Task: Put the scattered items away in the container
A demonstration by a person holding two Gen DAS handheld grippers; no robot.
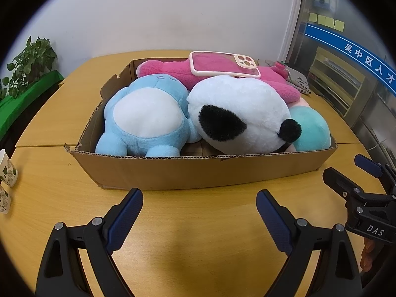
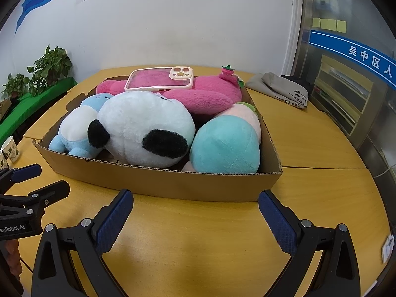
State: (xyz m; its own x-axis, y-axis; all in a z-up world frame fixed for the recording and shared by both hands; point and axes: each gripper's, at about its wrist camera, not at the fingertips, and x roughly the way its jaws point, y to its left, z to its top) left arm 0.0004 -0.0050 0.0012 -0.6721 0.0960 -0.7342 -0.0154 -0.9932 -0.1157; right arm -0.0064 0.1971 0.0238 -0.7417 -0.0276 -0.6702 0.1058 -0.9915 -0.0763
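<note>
Plush toys packed in cardboard box (image 1: 198, 173), both grippers empty in front of it.

Box sits on yellow counter (image 1: 198, 235), just beyond left gripper (image 1: 199, 206) and right gripper (image 2: 195, 206); each spread wide, grasping nothing. Inside: blue plush (image 1: 146, 116) at left, panda plush (image 1: 237, 113) at centre, teal plush (image 2: 225, 146) at right, pink plush (image 2: 205, 94) behind, phone case (image 2: 159, 79) lying on it. Peach-coloured item behind teal plush mostly hidden. Paper cups (image 1: 7, 168) cut off at counter's left edge.

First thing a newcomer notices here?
The cardboard box mid-table, stuffed with plush toys: a white panda head in front, a blue plush beside it. A pink phone case lies on the pink plush at the back. Both grippers hover open, empty.
</note>
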